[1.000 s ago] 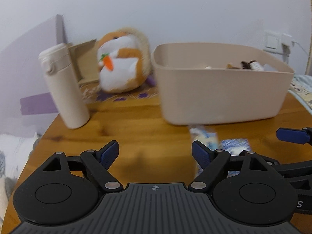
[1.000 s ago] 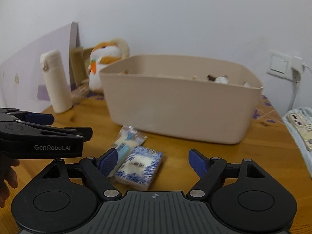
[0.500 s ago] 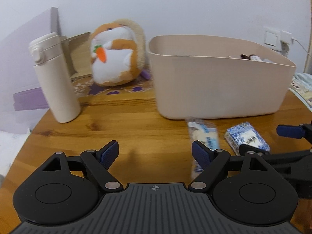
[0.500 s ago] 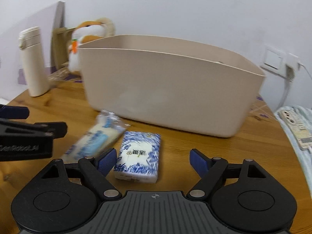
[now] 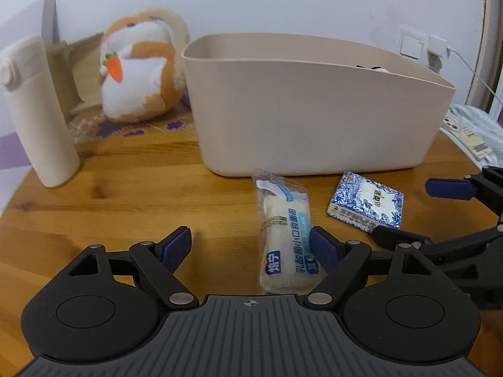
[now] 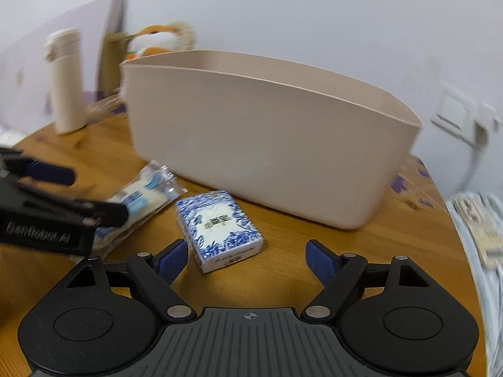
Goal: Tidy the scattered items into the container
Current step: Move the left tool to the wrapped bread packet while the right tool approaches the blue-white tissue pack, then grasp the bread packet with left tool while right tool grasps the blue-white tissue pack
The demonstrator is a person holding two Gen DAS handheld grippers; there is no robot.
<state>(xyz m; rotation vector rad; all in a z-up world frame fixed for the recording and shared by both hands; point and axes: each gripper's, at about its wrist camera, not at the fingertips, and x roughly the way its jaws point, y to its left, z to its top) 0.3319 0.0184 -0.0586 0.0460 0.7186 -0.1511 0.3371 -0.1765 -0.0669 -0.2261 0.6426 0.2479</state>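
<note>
Both grippers lower and nearer than a second ago, left gripper (image 5: 250,245) jaws open over wrapped snack (image 5: 284,235), right gripper (image 6: 246,256) jaws open short of blue-patterned packet (image 6: 218,224), both items on surface (image 5: 125,207) before beige container (image 5: 314,110).

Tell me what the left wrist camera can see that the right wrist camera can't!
Only the left wrist view shows the plush toy's whole body with its orange carrot, and something dark peeking over the bin's far rim. Only the right wrist view shows the left gripper's printed side. Both show the beige bin, the cream bottle, the wrapped snack, the blue-and-white tissue pack and the wooden table. Both grippers are open.
</note>
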